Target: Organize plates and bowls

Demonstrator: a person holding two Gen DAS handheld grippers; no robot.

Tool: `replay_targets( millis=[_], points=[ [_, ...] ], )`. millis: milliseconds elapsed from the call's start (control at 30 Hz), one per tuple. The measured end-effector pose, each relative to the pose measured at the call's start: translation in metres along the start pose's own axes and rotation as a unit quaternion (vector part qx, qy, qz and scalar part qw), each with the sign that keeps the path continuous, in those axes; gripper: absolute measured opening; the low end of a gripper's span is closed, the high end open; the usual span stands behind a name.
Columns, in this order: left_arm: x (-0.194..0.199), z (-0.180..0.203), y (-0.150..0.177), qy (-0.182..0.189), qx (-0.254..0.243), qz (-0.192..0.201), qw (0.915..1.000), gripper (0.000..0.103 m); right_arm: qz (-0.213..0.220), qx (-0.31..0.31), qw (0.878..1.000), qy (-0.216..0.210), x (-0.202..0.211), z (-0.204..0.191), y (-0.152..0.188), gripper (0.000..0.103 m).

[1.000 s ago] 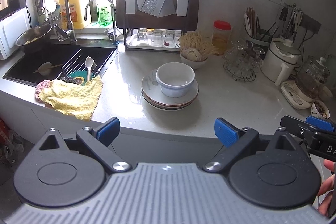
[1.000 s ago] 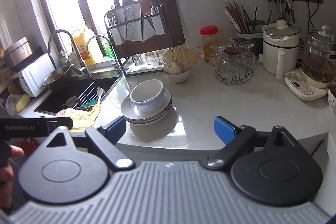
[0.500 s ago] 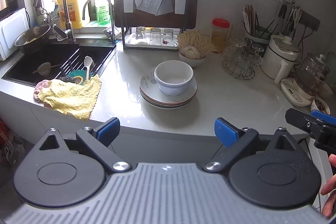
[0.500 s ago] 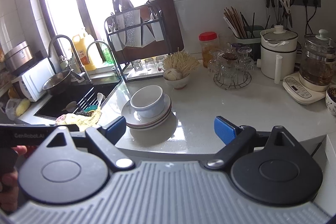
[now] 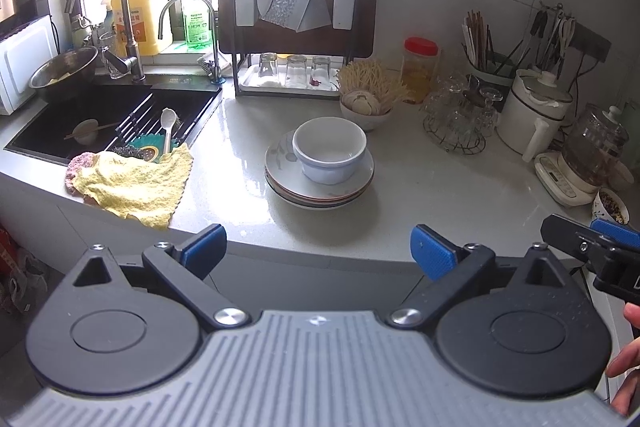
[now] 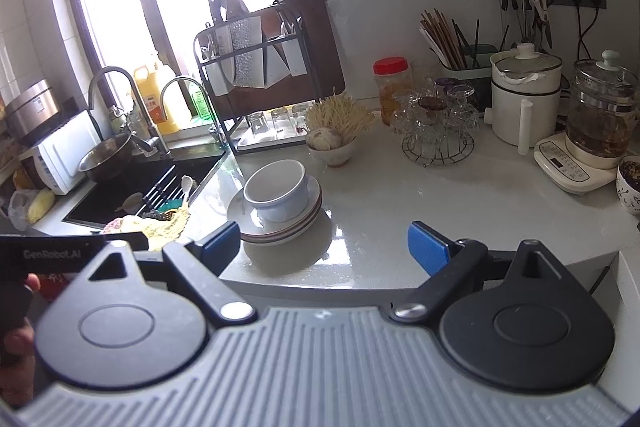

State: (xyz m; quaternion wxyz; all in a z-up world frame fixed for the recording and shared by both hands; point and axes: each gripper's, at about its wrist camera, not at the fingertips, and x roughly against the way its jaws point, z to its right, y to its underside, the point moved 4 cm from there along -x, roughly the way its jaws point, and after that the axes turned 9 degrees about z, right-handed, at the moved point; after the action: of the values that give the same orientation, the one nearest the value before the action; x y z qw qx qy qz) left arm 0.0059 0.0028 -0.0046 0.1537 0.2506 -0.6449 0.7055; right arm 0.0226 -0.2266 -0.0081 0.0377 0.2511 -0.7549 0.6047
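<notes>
Handling note: your left gripper (image 5: 318, 247) and right gripper (image 6: 324, 243) both gape wide, empty. White glazed ceramic bowl (image 5: 329, 149) sits atop stacked shallow plates (image 5: 320, 183) mid-counter. Probably rigid, slick, breakable; pinch the bowl's rim wall.

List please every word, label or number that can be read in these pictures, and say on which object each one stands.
"GenRobot.AI": on the black body of the left gripper, seen from the right wrist.
"D": the only letter showing on the right gripper's body; the rest is cut off.
Yellow jug label: too blurred.
Green bottle label: too small.
Kettle base panel: unreadable.
</notes>
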Motion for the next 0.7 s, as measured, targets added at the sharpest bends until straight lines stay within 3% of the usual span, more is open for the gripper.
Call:
replay_targets(
  millis=[700],
  points=[
    [0.010, -0.013, 0.004, -0.007, 0.007, -0.001, 1.0000, 0.100, -0.001, 0.005, 1.000, -0.008, 0.001, -0.003, 0.003, 0.092]
  ],
)
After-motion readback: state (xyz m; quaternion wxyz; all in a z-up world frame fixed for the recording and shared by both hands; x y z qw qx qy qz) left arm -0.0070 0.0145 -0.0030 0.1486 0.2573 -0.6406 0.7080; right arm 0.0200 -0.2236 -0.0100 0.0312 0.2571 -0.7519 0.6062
